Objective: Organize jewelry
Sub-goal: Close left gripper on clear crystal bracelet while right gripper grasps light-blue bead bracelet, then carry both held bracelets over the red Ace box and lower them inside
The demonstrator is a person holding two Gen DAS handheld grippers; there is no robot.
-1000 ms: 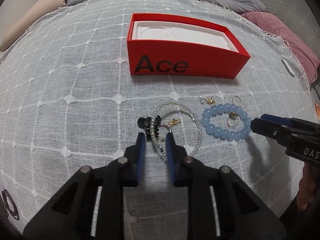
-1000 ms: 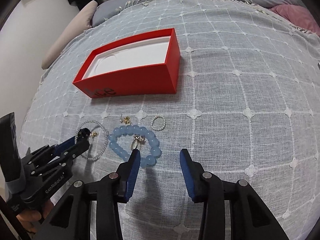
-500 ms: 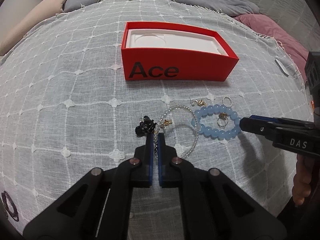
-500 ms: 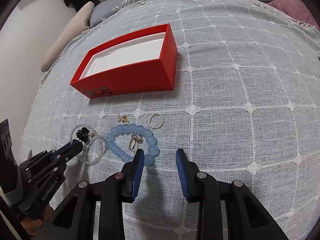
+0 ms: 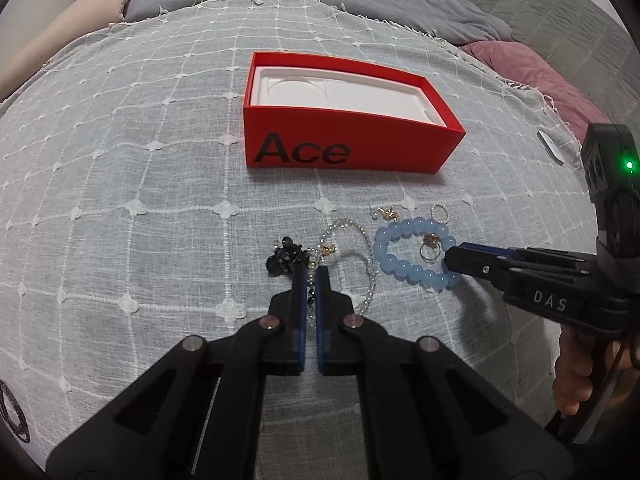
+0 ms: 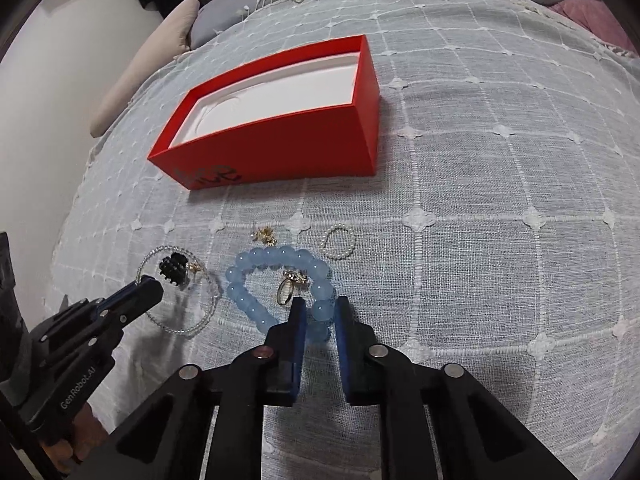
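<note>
A red open box (image 5: 344,148) marked "Ace", with a white liner, stands on the bedspread; it also shows in the right wrist view (image 6: 280,148). In front lie a clear bead bracelet (image 5: 368,256), a black beaded piece (image 5: 286,258), a blue bead bracelet (image 5: 404,268), a gold ring (image 5: 430,250), a small pearl ring (image 5: 440,214) and gold earrings (image 5: 386,212). My left gripper (image 5: 311,276) is shut on the clear bead bracelet beside the black piece. My right gripper (image 6: 320,312) is shut on the blue bead bracelet (image 6: 320,312); the ring (image 6: 286,294) lies just ahead.
The white grid-pattern bedspread (image 5: 140,200) covers a bed. A cream pillow (image 5: 60,40) lies at the far left, grey and pink bedding (image 5: 540,76) at the far right. A small white tag (image 5: 550,148) lies on the right. A dark loop (image 5: 12,412) sits at the lower left edge.
My left gripper closed on the clear bead bracelet and drew back slightly. My right gripper moved forward and narrowed around the near beads of the blue bracelet.
</note>
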